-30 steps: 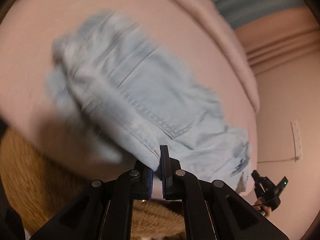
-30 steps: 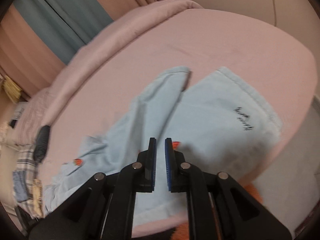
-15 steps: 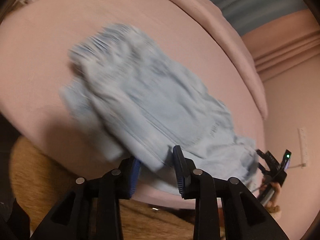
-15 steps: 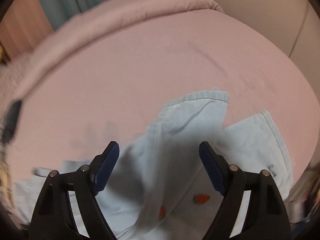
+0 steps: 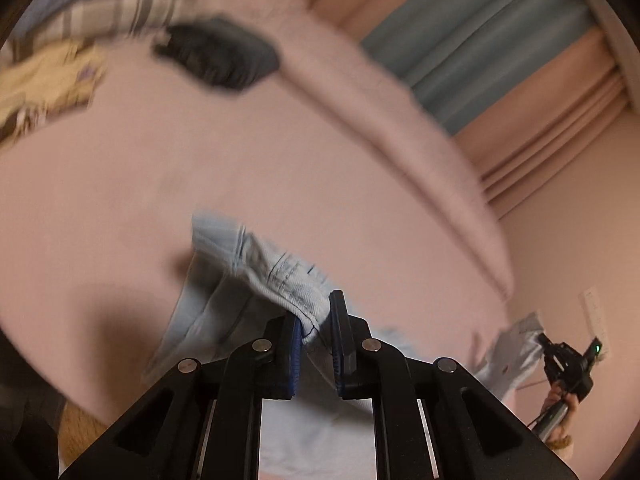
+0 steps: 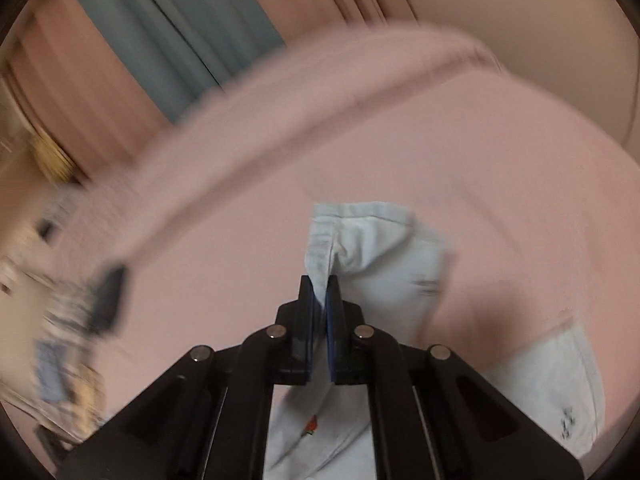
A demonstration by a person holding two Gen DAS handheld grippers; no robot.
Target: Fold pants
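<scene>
Light blue denim pants [image 5: 248,280] lie on a pink bed [image 5: 200,176]. My left gripper [image 5: 316,322] is shut on the waistband edge of the pants and lifts it off the bed. My right gripper [image 6: 320,292] is shut on a leg hem of the pants [image 6: 372,248] and holds it raised. The other leg [image 6: 560,384] lies flat at the lower right. The right gripper also shows in the left wrist view [image 5: 560,360], holding cloth at the far right.
A rolled pink blanket [image 5: 400,120] runs along the far side of the bed. A dark object [image 5: 220,56] and plaid and patterned cloths [image 5: 52,80] lie near the head. Blue curtains [image 6: 172,40] hang behind. A furry orange rug [image 5: 80,428] lies below the bed edge.
Both grippers were open half a second ago and have closed on the pants. Both now lift their cloth, and the views have tilted up toward the far side of the bed.
</scene>
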